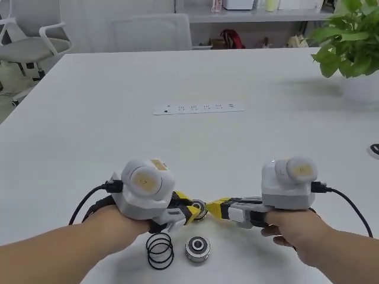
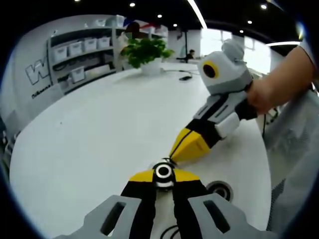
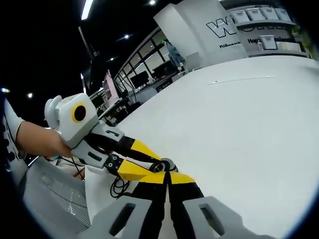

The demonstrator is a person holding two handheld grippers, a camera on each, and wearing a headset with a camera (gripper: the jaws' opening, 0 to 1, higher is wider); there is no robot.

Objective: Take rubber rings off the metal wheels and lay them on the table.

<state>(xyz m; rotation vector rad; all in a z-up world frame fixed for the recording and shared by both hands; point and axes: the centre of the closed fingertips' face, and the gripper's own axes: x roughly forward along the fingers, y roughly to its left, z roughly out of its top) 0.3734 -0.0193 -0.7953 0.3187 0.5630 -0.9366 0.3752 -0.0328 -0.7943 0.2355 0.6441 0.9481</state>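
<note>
Left tongs (image 2: 163, 175): narrow, clamped on a metal wheel (image 2: 163, 171) just above the desk (image 2: 99, 129).
Right tongs (image 3: 167, 172): we see them narrow, tips meeting that wheel from the opposite side.
Hands: low, pointing inward.
Rubber rings (image 1: 160, 249): on the desk beside a second wheel (image 1: 197, 248).

white table (image 1: 177, 77) | grey chair (image 1: 35, 46) (far left) | shelf (image 1: 254, 15) — potted plant (image 1: 349, 38) right
</note>
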